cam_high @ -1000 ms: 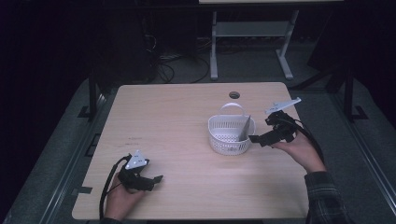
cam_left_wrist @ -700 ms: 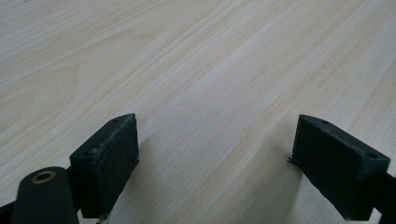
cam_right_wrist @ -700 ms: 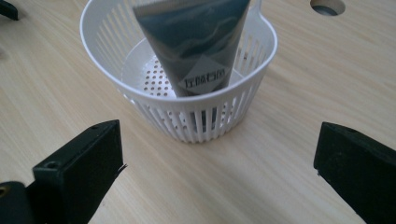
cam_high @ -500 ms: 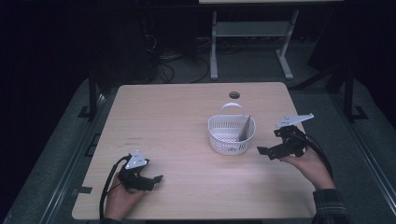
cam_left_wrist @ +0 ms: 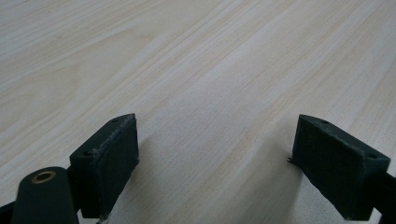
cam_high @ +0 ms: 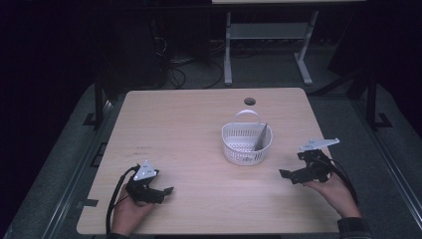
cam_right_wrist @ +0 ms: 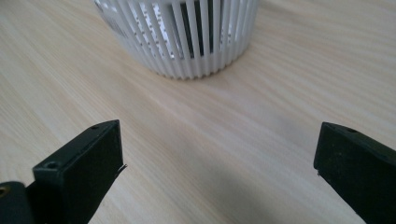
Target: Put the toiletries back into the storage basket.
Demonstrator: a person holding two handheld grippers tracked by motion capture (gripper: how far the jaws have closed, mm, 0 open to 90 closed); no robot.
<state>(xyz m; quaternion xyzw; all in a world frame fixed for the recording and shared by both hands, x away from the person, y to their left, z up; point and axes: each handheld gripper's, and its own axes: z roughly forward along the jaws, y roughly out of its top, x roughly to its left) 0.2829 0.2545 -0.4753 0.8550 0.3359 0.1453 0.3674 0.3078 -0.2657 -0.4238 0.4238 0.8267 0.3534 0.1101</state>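
A white slatted basket (cam_high: 247, 143) with a hoop handle stands right of the table's middle, and a grey flat utensil (cam_high: 260, 137) leans inside it. My right gripper (cam_high: 284, 174) rests low over the table near the front right, open and empty, its jaws pointing left toward the basket (cam_right_wrist: 187, 37), which sits a short way off. At the front left my left gripper (cam_high: 168, 190) lies on the wood in a hand, open, with bare tabletop between its jaws (cam_left_wrist: 215, 158).
The light wooden table (cam_high: 189, 129) has a round cable hole (cam_high: 250, 101) near its far edge. Beyond it stand a white desk frame (cam_high: 268, 40) and cables on a dark floor. Broad bare wood lies left of the basket.
My right gripper has drawn back from the basket's right rim toward the front right of the table and come lower. The left gripper has stayed put.
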